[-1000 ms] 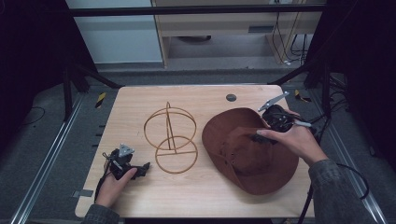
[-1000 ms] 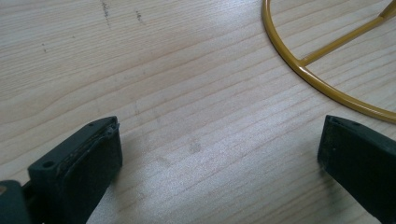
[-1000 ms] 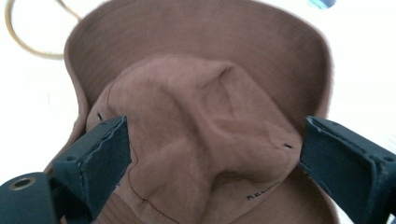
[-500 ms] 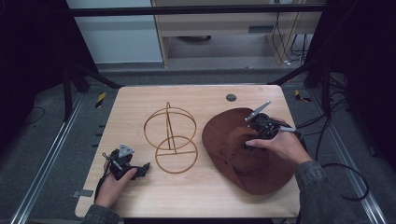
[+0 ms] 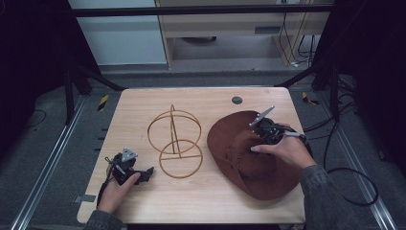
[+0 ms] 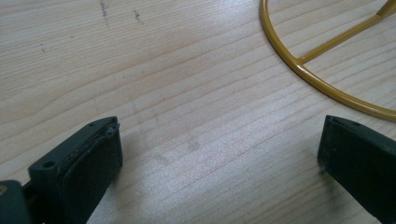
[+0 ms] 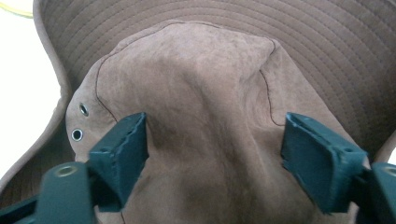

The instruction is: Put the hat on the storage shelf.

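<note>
1. A wooden bench point(image 5: 201, 201) holds a brown suede hat point(image 5: 258, 177) on its right side and a gold wire stand point(image 5: 174, 141) near the middle.
2. The right claw point(image 5: 261, 132) hovers over the hat's crown point(image 7: 205, 93), jaws spread wide on either side of it.
3. The left claw point(image 5: 146, 171) rests low at the bench's front left, jaws wide apart, near the stand's base ring point(image 6: 299, 70).

- One brown hat point(image 5: 249, 158) is seen at the right of the table point(image 5: 143, 103).
- One gold wire stand point(image 5: 174, 141) is seen near the middle.
- Two grippers are counted: the left gripper point(image 5: 143, 171) and the right gripper point(image 5: 255, 136).
- Two metal eyelets point(image 7: 80, 122) are counted on the hat.
</note>
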A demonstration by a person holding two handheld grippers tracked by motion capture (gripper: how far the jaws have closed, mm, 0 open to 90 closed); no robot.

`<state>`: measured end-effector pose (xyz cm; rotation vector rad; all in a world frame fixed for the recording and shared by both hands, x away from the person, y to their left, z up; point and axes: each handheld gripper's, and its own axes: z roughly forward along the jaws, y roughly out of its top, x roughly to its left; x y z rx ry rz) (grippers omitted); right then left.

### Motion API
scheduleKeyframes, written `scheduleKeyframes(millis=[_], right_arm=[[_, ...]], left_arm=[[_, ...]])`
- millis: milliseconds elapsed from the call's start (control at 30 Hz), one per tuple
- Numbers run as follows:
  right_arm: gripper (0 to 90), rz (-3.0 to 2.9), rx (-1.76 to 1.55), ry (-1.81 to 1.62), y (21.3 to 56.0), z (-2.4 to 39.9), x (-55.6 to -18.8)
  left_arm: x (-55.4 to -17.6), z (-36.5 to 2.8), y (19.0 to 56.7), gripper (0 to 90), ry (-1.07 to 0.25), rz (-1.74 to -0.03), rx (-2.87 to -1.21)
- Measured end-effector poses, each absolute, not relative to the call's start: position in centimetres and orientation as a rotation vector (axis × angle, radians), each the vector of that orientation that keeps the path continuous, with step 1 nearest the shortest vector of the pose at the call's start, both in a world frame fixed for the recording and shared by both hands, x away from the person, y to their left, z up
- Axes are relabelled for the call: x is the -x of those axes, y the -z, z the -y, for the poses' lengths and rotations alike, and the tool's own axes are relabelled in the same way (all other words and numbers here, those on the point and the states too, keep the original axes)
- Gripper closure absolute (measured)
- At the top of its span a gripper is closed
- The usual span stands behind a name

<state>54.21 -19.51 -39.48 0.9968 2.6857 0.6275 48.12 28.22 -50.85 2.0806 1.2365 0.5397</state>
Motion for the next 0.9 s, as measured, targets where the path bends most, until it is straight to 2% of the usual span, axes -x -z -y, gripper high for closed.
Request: scheduleKeyframes(millis=[67, 233, 267, 300, 333, 433, 467, 500, 533, 567, 600, 633, 900], right_arm=[[25.7, -2.685, -0.998, -0.623, 39.6, 19.5, -54.2], [38.7, -2.683, -1.01, -0.618, 40.1, 19.9, -54.1], [38.7, -2.683, -1.01, -0.618, 40.1, 19.9, -54.1], [44.6, -2.688, -1.004, -0.618, 40.2, 19.9, -54.1], [44.6, -2.688, -1.004, -0.618, 40.2, 19.9, -54.1], [56.0, -2.694, -1.002, -0.621, 40.3, 20.1, -54.2], [65.1, -2.697, -1.012, -0.626, 40.4, 20.3, -54.2], [70.4, -2.703, -1.01, -0.635, 40.5, 20.4, -54.2], [70.4, -2.703, -1.01, -0.635, 40.5, 20.4, -54.2], [78.5, -2.712, -1.001, -0.629, 40.6, 20.5, -54.3], [78.5, -2.712, -1.001, -0.629, 40.6, 20.5, -54.3], [83.4, -2.715, -1.004, -0.635, 40.5, 20.5, -54.3], [88.8, -2.7, -1.03, -0.698, 39.7, 21.1, -54.0]], left_arm=[[-48.1, -28.2, 50.9, 0.0, -0.54, -1.236, -2.081], [-48.1, -28.2, 50.9, 0.0, -0.539, -1.235, -2.082], [-48.1, -28.2, 50.9, 0.0, -0.539, -1.235, -2.081], [-48.1, -28.2, 50.9, 0.0, -0.539, -1.234, -2.082], [-48.1, -28.2, 50.9, 0.0, -0.539, -1.234, -2.082], [-48.1, -28.2, 50.9, 0.0, -0.539, -1.235, -2.081], [-48.1, -28.2, 50.9, 0.0, -0.54, -1.235, -2.081], [-48.1, -28.2, 50.9, 0.0, -0.54, -1.235, -2.081], [-48.1, -28.2, 50.9, 0.0, -0.539, -1.234, -2.081], [-48.1, -28.2, 50.9, 0.0, -0.54, -1.235, -2.081], [-48.1, -28.2, 50.9, 0.0, -0.539, -1.234, -2.081], [-48.1, -28.2, 50.9, 0.0, -0.539, -1.235, -2.081], [-48.1, -28.2, 50.8, 0.0, -0.54, -1.237, -2.082]])
